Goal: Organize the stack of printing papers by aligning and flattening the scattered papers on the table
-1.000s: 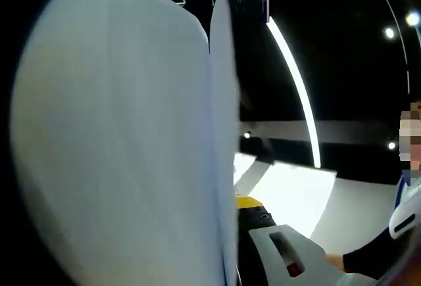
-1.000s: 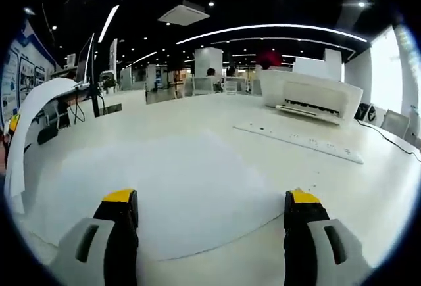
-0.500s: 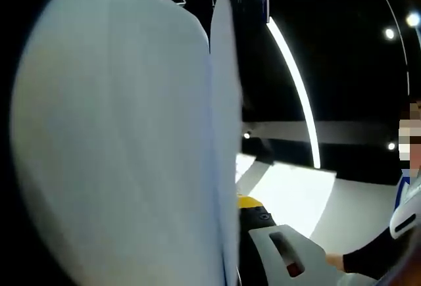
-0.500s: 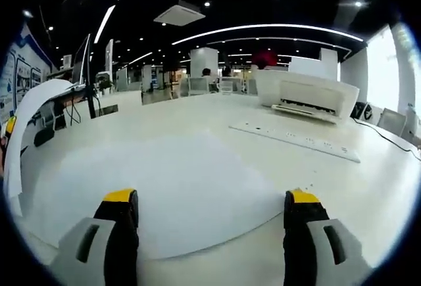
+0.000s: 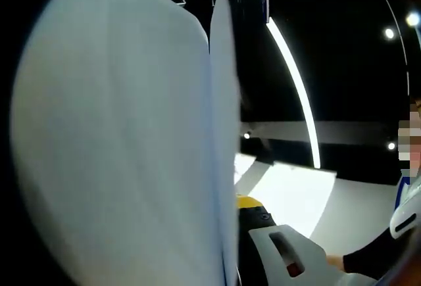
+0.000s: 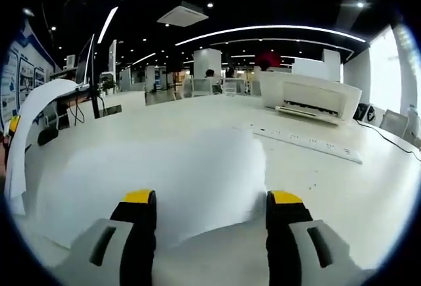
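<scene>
- Left gripper view: we are holding a curved sheet of printing paper [image 5: 118, 141] upright, so close that it is covering the left and centre of the frame. Our left gripper's own tips are hidden behind it, so we cannot tell how far its jaws are standing apart, though the lifted sheet suggests they are pinching it.
- At the lower right of that frame, the right gripper [image 5: 276, 246] is showing its yellow tip and grey body, with a dark sleeve [image 5: 368, 260] beside it.
- Right gripper view: our right gripper [image 6: 209, 233] is reaching low over the white table [image 6: 342, 187], jaws parted on either side of the near edge of the flat sheets [image 6: 164, 174], gripping nothing yet.
- We judge this placing is meant to catch that edge for squaring up.
- At the far left edge, the lifted sheet [image 6: 26, 135] is arching upward.
- A white printer [image 6: 312, 95] and a power strip [image 6: 306, 143] are sitting at the upper right.
</scene>
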Demonstrator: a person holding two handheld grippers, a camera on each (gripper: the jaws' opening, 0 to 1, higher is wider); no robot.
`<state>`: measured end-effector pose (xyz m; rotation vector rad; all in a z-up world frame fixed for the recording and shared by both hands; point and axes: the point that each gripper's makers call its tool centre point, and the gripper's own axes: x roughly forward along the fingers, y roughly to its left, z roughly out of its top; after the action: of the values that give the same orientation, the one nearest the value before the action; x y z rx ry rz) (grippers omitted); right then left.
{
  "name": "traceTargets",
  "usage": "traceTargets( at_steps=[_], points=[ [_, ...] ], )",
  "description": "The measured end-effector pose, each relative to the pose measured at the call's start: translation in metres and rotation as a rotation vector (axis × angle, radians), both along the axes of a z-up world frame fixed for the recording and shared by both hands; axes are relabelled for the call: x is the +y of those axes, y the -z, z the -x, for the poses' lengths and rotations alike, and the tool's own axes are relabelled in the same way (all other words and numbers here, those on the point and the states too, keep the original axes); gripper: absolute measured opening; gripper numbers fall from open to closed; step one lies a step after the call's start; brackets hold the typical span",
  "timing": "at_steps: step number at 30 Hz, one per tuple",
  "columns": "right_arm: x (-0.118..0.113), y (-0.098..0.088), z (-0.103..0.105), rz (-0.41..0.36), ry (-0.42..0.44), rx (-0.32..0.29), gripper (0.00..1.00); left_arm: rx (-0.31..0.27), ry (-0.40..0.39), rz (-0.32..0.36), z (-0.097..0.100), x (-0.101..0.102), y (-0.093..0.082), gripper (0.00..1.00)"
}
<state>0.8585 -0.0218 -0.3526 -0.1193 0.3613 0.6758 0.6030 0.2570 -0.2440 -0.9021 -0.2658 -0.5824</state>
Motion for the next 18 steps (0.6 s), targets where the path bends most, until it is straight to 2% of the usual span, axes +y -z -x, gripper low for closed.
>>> traceTargets(
  at_steps=[6,18],
  points=[
    [0.001,0.000,-0.002,0.000,-0.025,0.003,0.42,0.000,0.001,0.000,0.001,-0.001,-0.001,0.06],
    [0.012,0.001,0.008,0.007,-0.075,-0.001,0.24,0.001,0.004,0.003,0.002,-0.002,-0.002,0.06]
  ],
)
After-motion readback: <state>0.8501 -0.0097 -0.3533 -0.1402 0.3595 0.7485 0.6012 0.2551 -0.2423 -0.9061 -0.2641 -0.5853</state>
